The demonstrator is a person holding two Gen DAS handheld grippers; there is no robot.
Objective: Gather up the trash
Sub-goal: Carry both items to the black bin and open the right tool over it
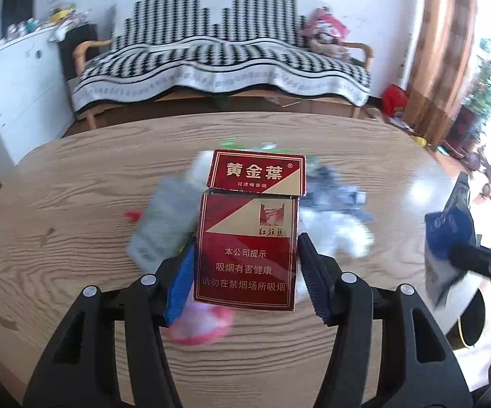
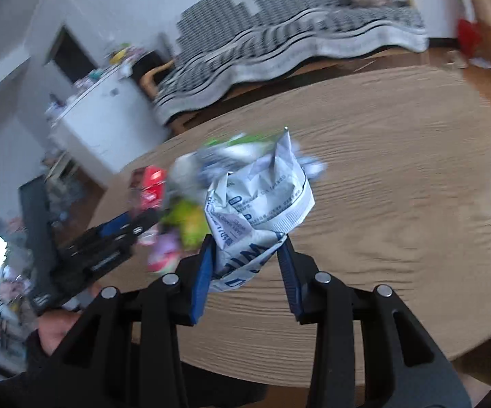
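Observation:
My left gripper [image 1: 247, 241] is shut on a red and gold cigarette pack [image 1: 249, 234], held upright above the round wooden table [image 1: 75, 183], its lid flipped up. My right gripper [image 2: 247, 241] is shut on a crumpled white and blue wrapper [image 2: 259, 197], lifted off the wood. A blurred heap of trash [image 1: 330, 217] lies on the table behind the pack: white tissue, grey and blue wrappers, a pink piece. From the right wrist view the left gripper [image 2: 136, 224] shows at the left with the red pack [image 2: 150, 183]; from the left wrist view the right gripper [image 1: 456, 255] holds the wrapper [image 1: 446, 234] at the right.
A sofa [image 1: 221, 57] under a black and white checked cover stands beyond the table. A white cabinet [image 1: 14, 78] with clutter on top is at the left. A brown curtain [image 1: 439, 47] and a bright window are at the right. A black container rim [image 1: 470, 323] sits at the table's right edge.

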